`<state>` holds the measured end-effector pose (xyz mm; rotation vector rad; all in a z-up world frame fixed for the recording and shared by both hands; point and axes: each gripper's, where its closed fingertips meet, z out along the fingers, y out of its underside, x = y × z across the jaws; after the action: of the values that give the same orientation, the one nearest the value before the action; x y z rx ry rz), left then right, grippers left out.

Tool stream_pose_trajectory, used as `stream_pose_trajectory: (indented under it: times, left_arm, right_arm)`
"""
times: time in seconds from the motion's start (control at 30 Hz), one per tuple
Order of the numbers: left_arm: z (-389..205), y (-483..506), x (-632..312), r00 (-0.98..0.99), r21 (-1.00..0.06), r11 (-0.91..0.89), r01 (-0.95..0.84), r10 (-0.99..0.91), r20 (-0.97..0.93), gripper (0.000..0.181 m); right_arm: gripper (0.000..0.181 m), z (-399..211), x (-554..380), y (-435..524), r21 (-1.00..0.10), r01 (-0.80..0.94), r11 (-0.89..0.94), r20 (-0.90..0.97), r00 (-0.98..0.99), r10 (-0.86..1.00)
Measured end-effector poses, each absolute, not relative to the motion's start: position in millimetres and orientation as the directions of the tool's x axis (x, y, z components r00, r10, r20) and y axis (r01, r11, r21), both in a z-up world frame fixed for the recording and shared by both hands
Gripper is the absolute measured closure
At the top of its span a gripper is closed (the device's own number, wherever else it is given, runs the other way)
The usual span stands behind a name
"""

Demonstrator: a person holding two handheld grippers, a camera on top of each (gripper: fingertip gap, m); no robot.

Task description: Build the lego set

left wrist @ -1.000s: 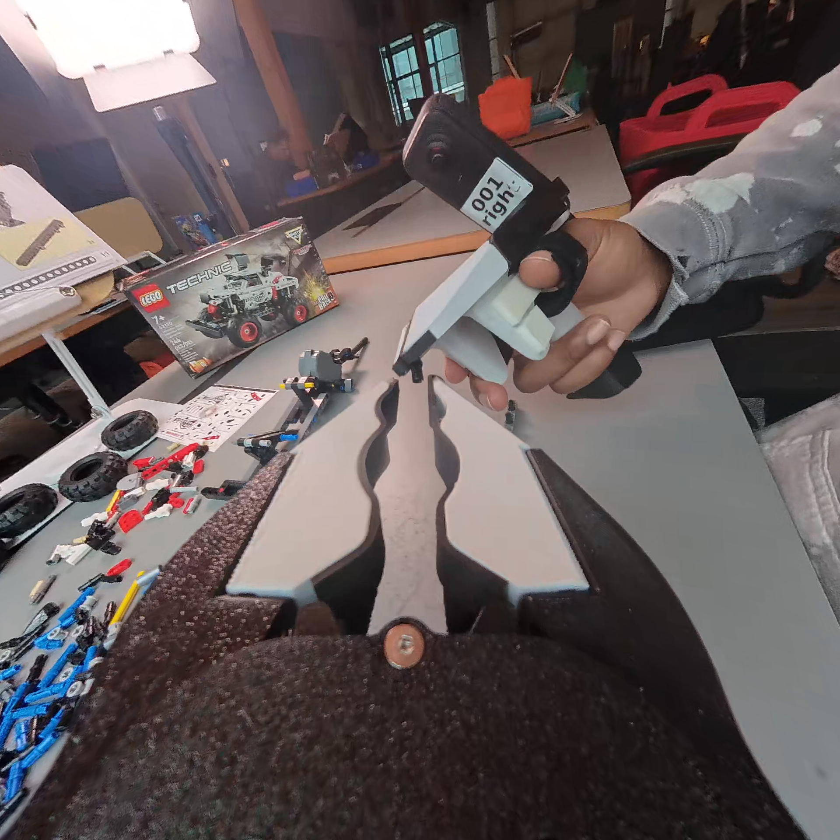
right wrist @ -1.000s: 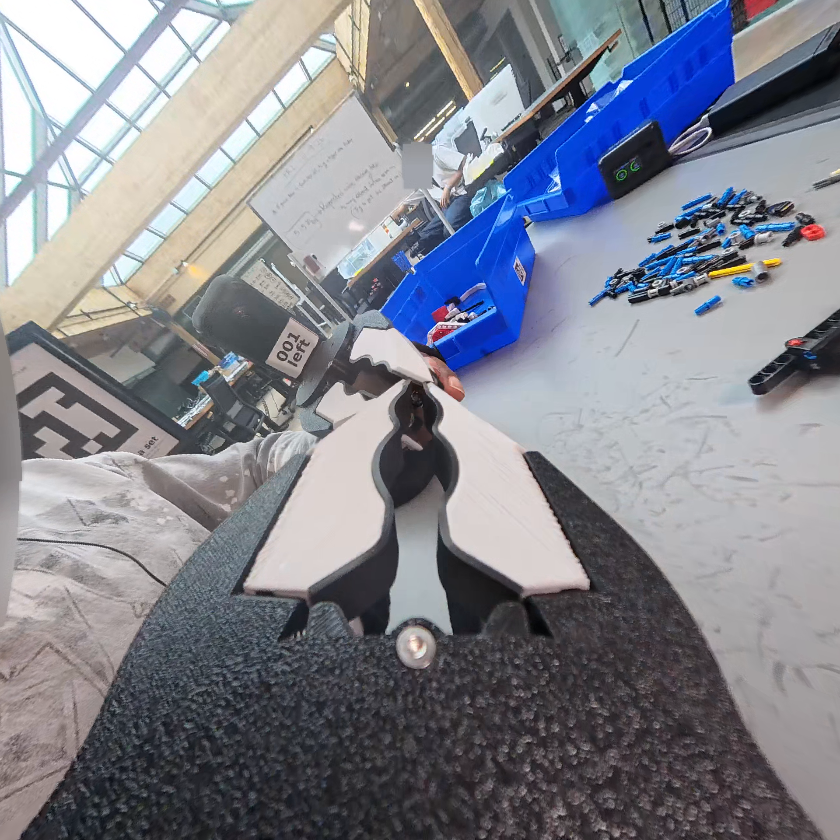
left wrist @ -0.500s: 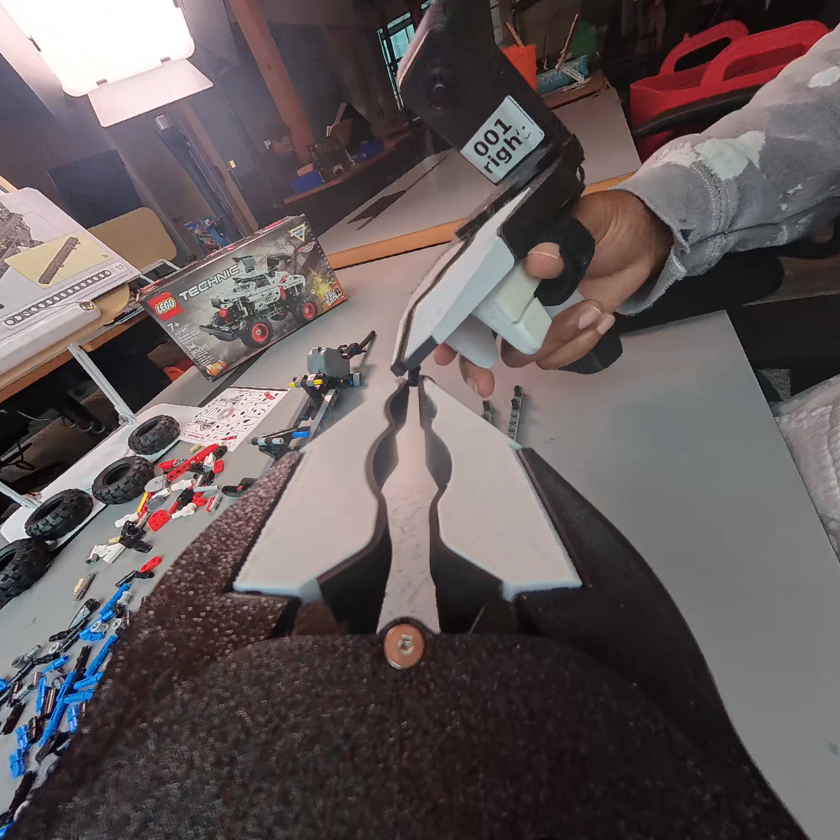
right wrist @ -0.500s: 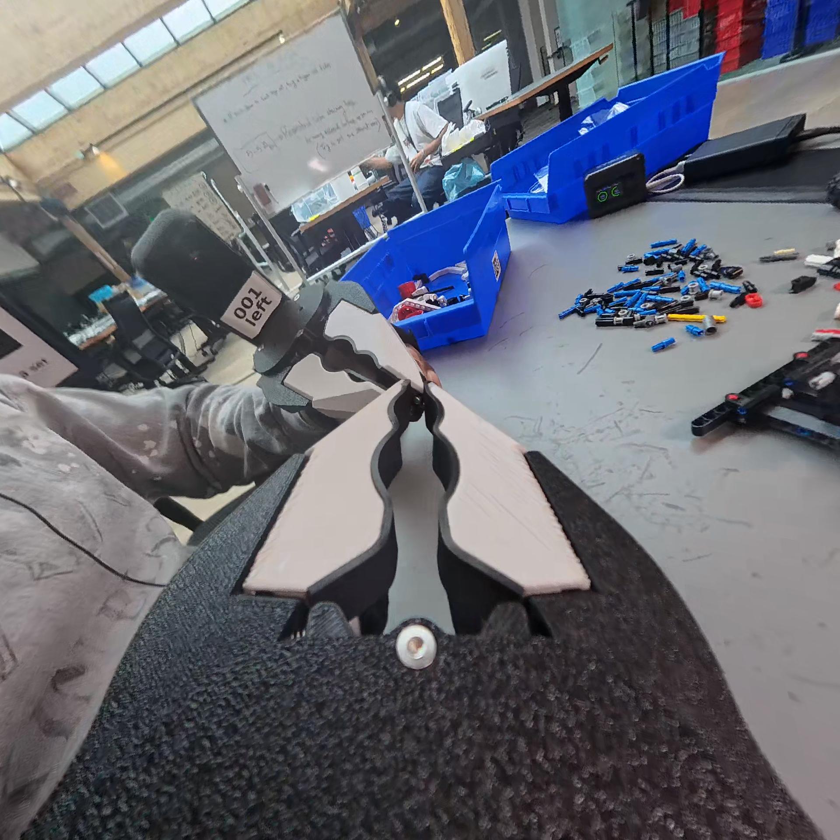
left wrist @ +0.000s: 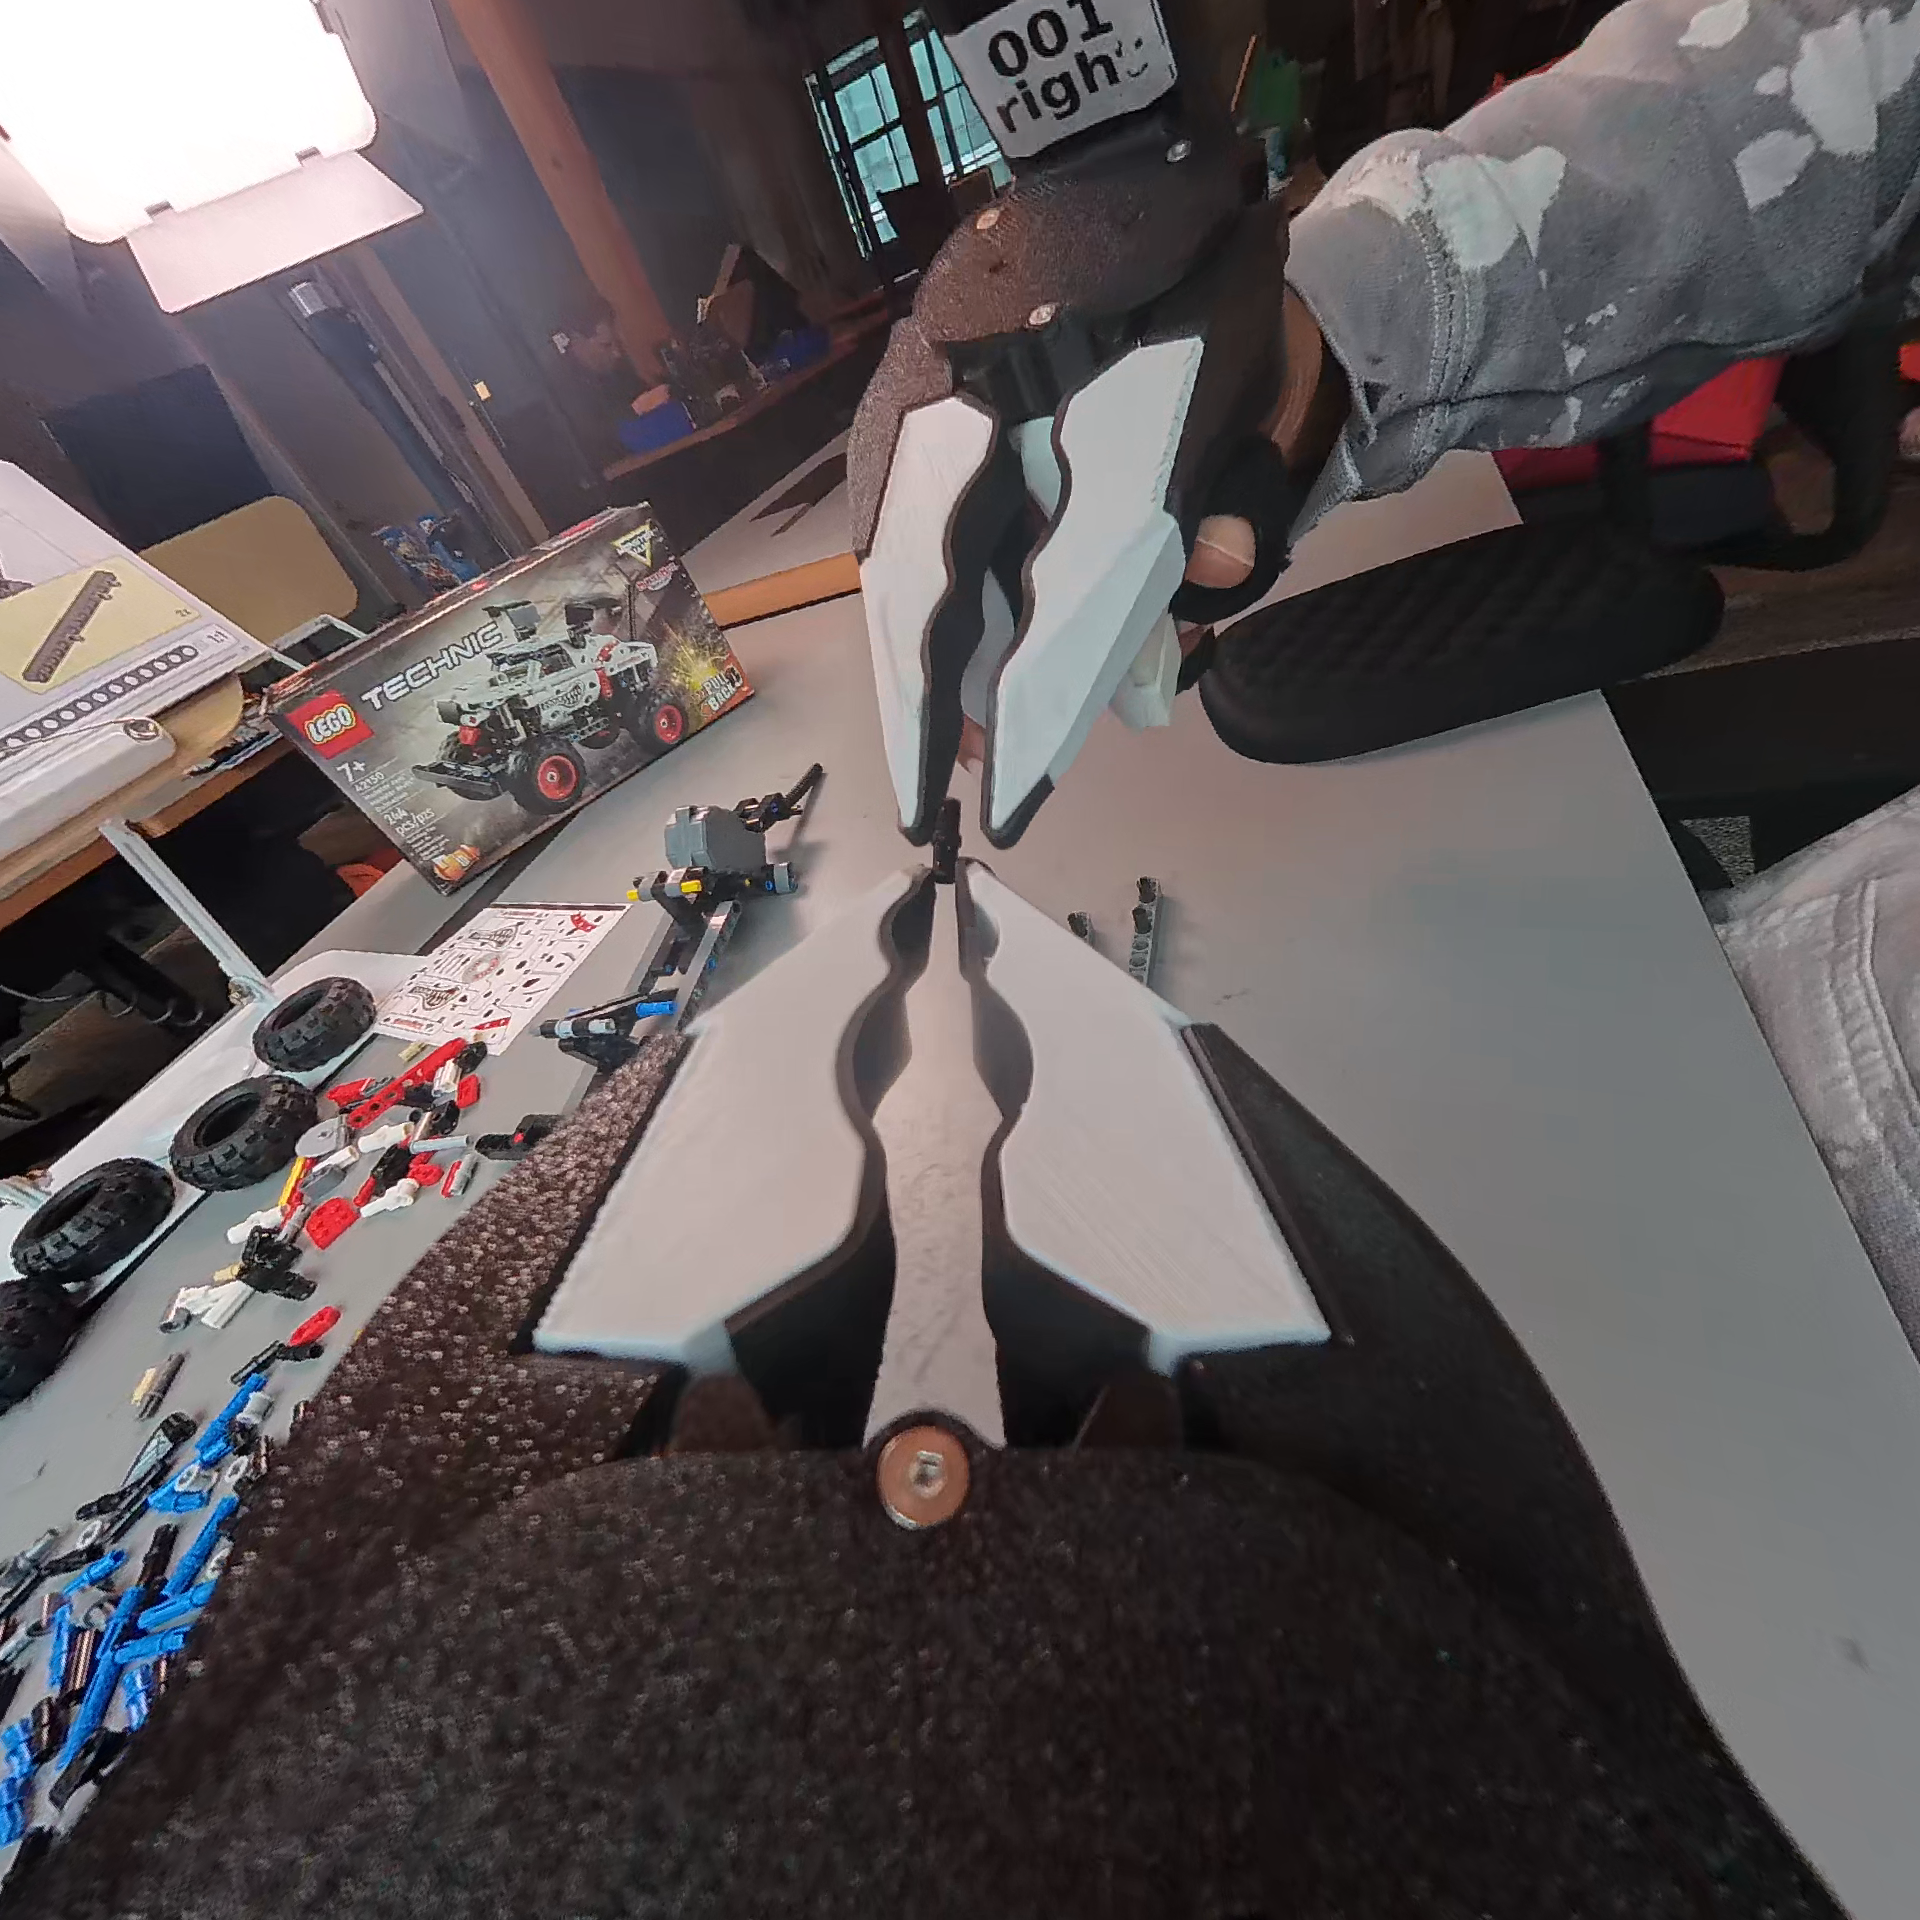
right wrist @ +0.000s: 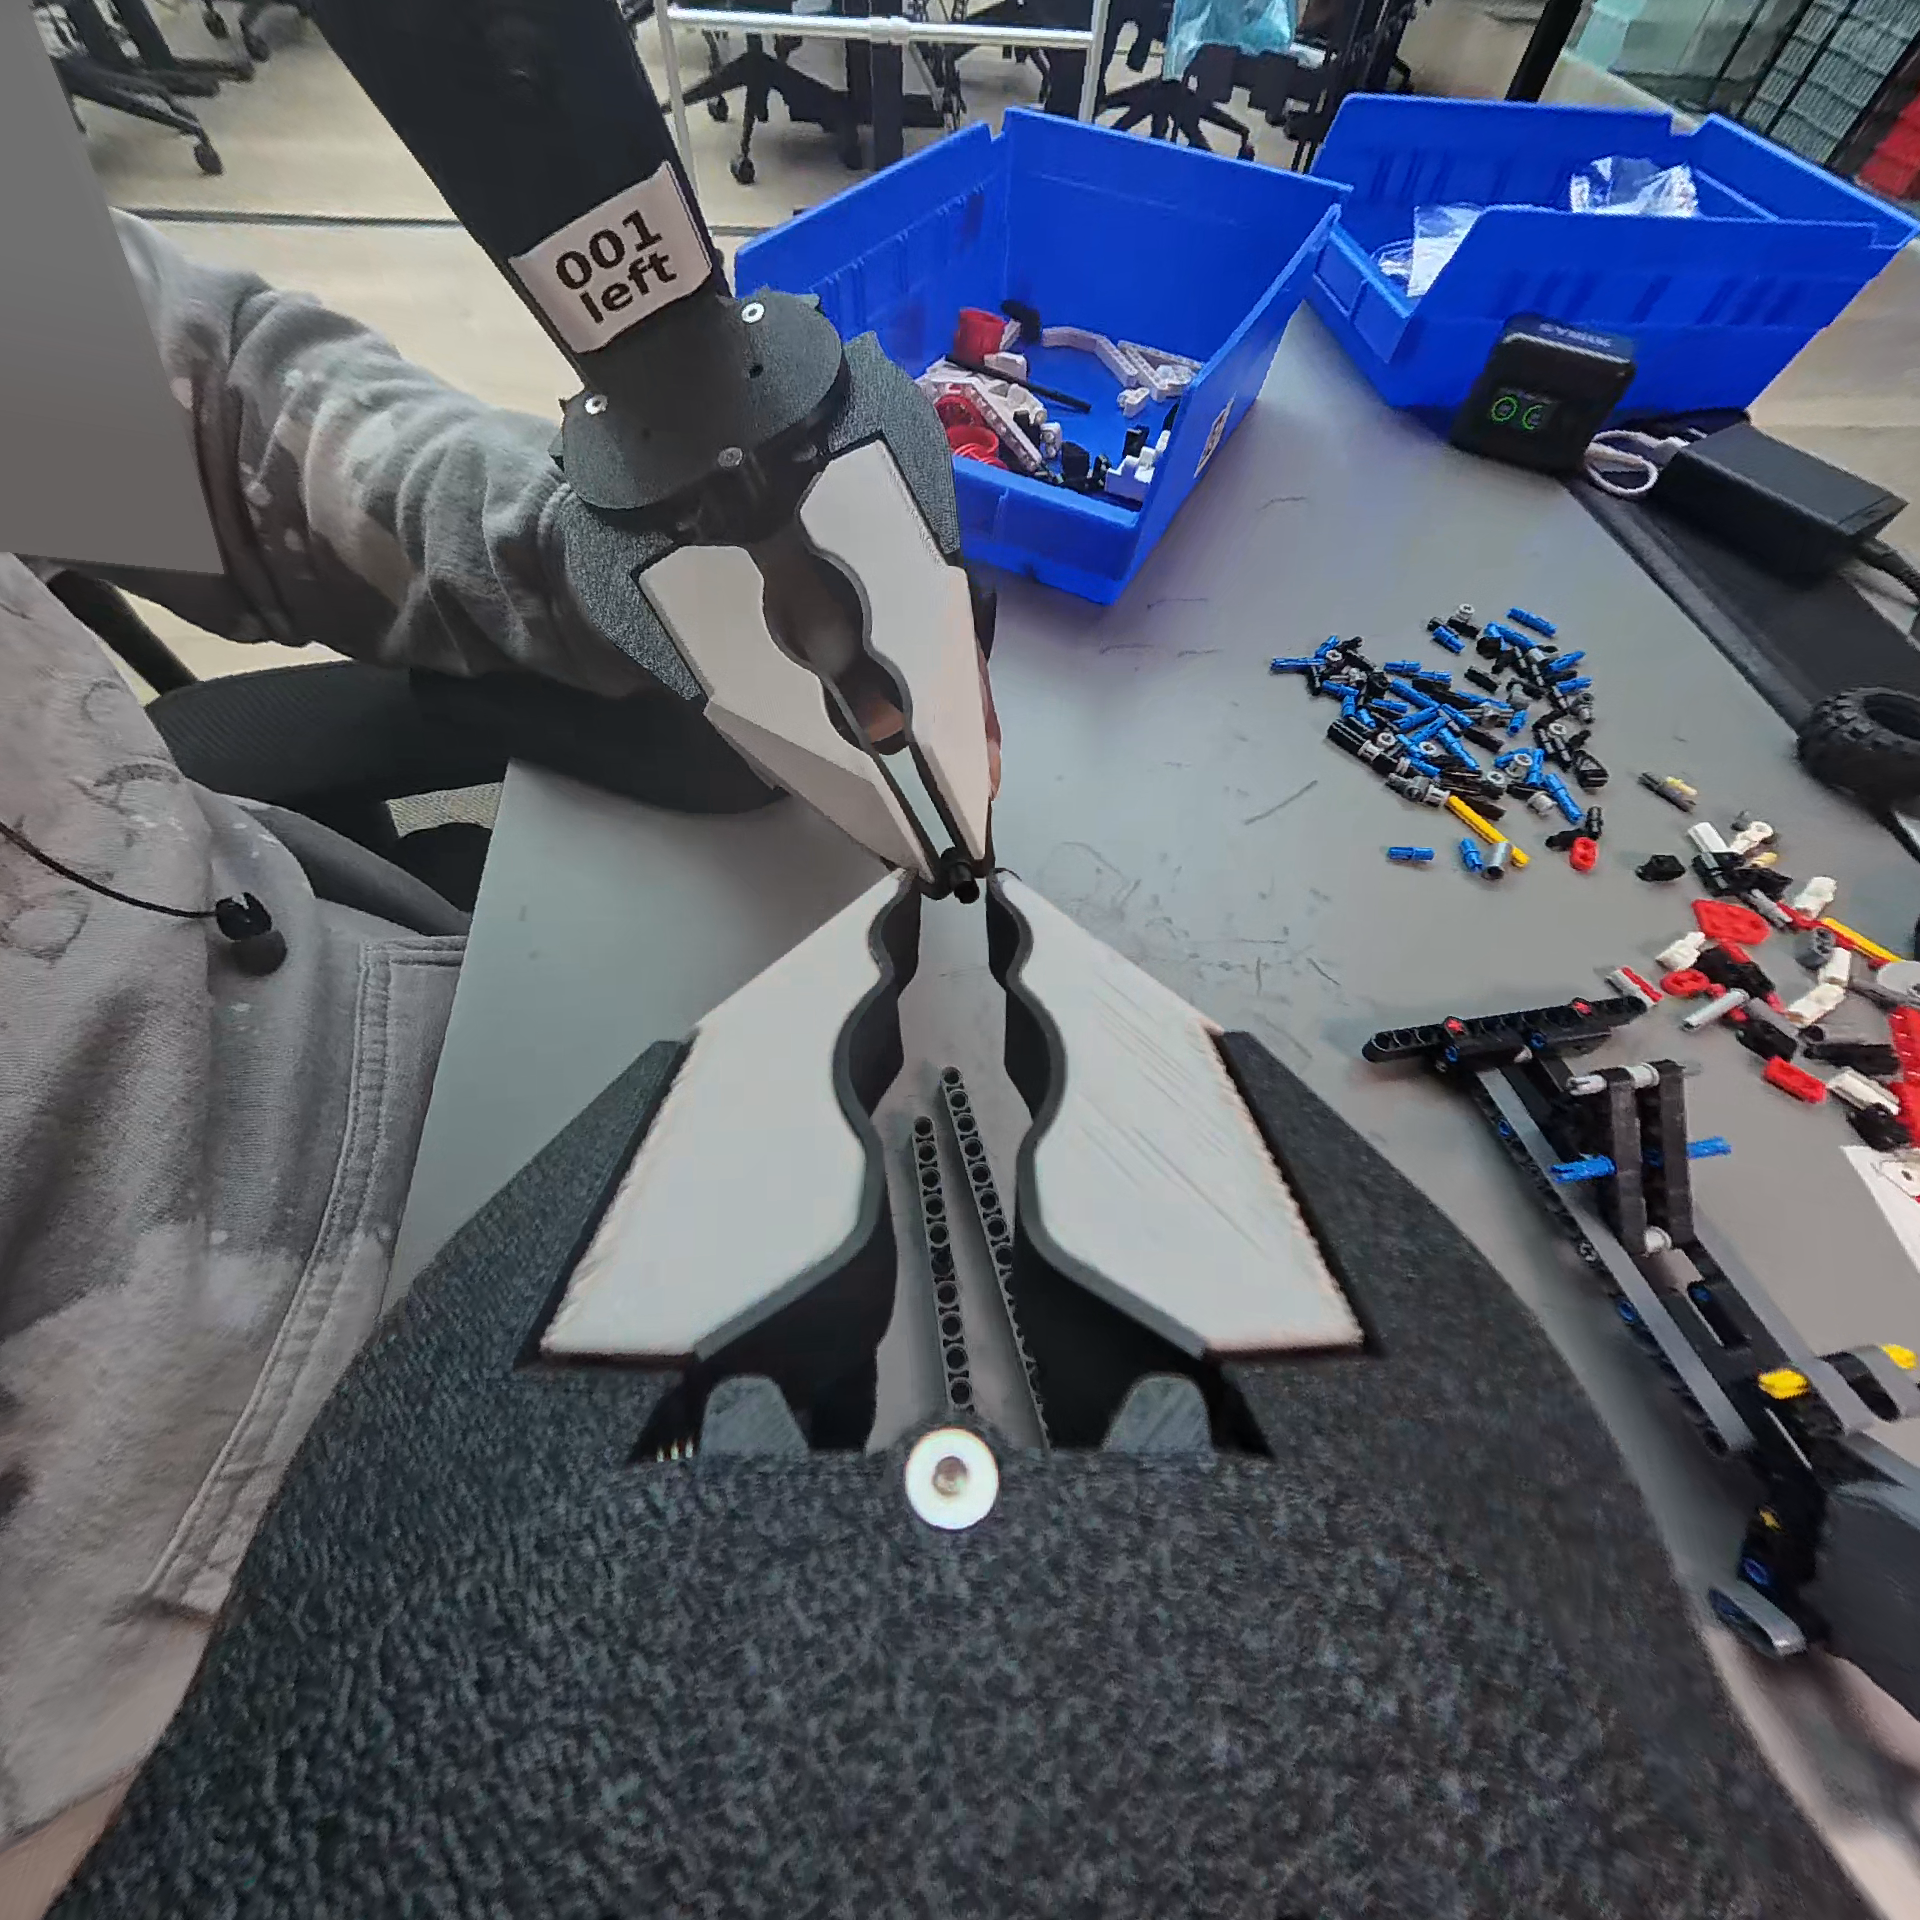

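Observation:
My left gripper (left wrist: 940, 881) is shut on a small black pin (left wrist: 945, 836) and holds it above the grey table (left wrist: 1403, 1039). My right gripper (left wrist: 951, 831) points down at it tip to tip. Its jaws are open and the pin's free end stands between them, ungripped. In the right wrist view the right gripper (right wrist: 951, 891) meets the left gripper (right wrist: 951, 860), whose tips pinch the pin (right wrist: 961, 880). Two dark grey beams (right wrist: 940, 1247) lie on the table below, also visible in the left wrist view (left wrist: 1143, 935).
The part-built chassis (left wrist: 717, 883) (right wrist: 1621, 1143) lies on the table. The set's box (left wrist: 509, 696), a sticker sheet (left wrist: 499, 966), black tyres (left wrist: 244, 1132) and loose red, white and black parts (left wrist: 384, 1132) lie left. Blue pins (right wrist: 1455, 717) and blue bins (right wrist: 1039, 312) lie beyond.
The left jaws closed on the pin while the right gripper still pinched it. The right jaws have now opened off it, and the right gripper has swung to point down at the left tips.

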<state>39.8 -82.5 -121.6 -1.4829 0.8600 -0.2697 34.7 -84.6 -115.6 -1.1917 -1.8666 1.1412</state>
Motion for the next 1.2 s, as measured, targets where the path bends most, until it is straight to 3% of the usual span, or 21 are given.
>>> stream_pose_trajectory:
  times: [0.73,0.83,0.9,1.0,1.2]
  left_arm:
    - [-123.4,-82.9,39.2,0.68,-0.934,0.105,-0.343,-0.658,-0.323,0.175]
    - [-146.8,-75.4,35.6,0.692,-0.939,-0.071,-0.337,-0.694,-0.196,0.166]
    - [-173.2,-75.0,32.8,0.679,-0.904,-0.215,-0.369,-0.727,-0.105,0.16]
    - [-190.2,-75.8,36.2,0.657,-0.863,-0.287,-0.417,-0.751,-0.067,0.16]
    - [-225.4,-79.4,43.9,0.611,-0.743,-0.388,-0.545,-0.791,-0.036,0.154]
  right_arm:
    - [0.177,-118.9,32.0,-85.8,-0.854,0.448,0.263,0.047,-0.437,0.898]
    - [0.177,-138.0,38.1,-75.8,-0.742,0.559,0.371,0.083,-0.473,0.877]
    - [0.177,-165.0,50.9,-64.5,-0.575,0.648,0.499,0.119,-0.538,0.835]
    - [0.177,-195.8,61.3,-55.8,-0.387,0.697,0.604,0.131,-0.606,0.784]
    - [0.177,-214.9,63.6,-54.2,-0.256,0.726,0.638,0.06,-0.647,0.76]
